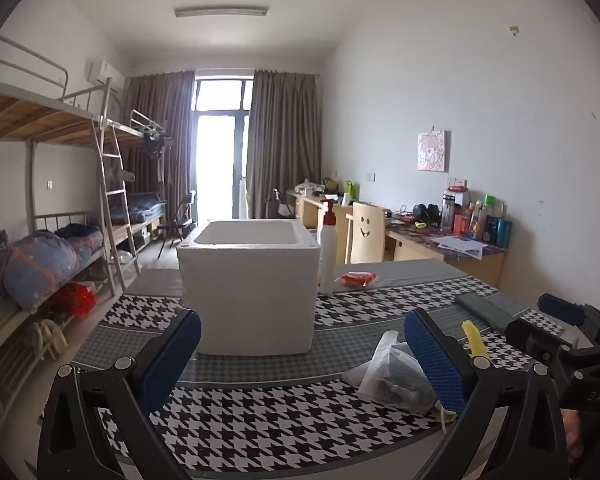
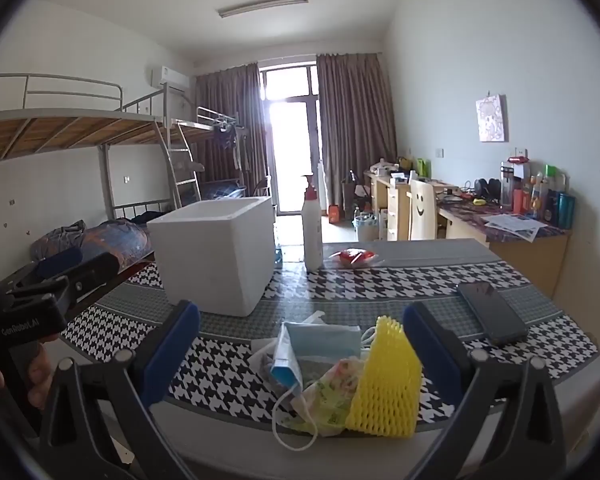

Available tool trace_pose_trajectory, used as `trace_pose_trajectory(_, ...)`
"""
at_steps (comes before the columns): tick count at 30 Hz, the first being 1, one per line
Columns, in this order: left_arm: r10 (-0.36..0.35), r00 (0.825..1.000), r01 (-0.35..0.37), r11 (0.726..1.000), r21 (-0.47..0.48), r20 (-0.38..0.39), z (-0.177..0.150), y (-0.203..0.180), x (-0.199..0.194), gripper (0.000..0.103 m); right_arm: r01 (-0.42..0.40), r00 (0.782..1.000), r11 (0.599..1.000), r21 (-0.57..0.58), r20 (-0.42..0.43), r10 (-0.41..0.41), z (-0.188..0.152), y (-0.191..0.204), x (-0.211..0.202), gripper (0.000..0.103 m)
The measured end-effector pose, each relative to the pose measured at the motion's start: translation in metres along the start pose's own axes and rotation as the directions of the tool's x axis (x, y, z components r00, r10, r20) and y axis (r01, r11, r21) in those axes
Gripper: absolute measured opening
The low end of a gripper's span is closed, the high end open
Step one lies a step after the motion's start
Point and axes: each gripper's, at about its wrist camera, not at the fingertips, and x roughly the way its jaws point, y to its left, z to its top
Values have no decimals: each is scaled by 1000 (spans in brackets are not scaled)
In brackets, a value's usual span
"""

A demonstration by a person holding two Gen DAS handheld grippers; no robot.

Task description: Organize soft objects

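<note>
Right wrist view: my right gripper point(image 2: 302, 344) is wide apart and empty, with the soft pile between its fingers on the table point(image 2: 420, 280): a blue face mask point(image 2: 324, 340), a yellow foam net point(image 2: 384, 380) and a flowered cloth point(image 2: 332, 392). My left gripper point(image 1: 302, 352) is also wide apart, holding nothing, facing the white foam box point(image 1: 248, 292), a clear plastic bag point(image 1: 392, 372) beside its right finger

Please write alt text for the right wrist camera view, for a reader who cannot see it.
The open right gripper points at a pile of soft items on a houndstooth tablecloth: a yellow foam net, a blue face mask and a floral cloth. Behind stand a white foam box and a pump bottle.
</note>
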Motion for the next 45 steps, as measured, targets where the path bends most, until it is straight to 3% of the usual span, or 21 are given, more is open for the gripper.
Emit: trace_pose_trajectory(45, -19, 1000, 19, 1000, 16, -10, 5, 1, 9, 102, 30, 1000, 999, -20, -2, -30, -2, 2, 10, 103)
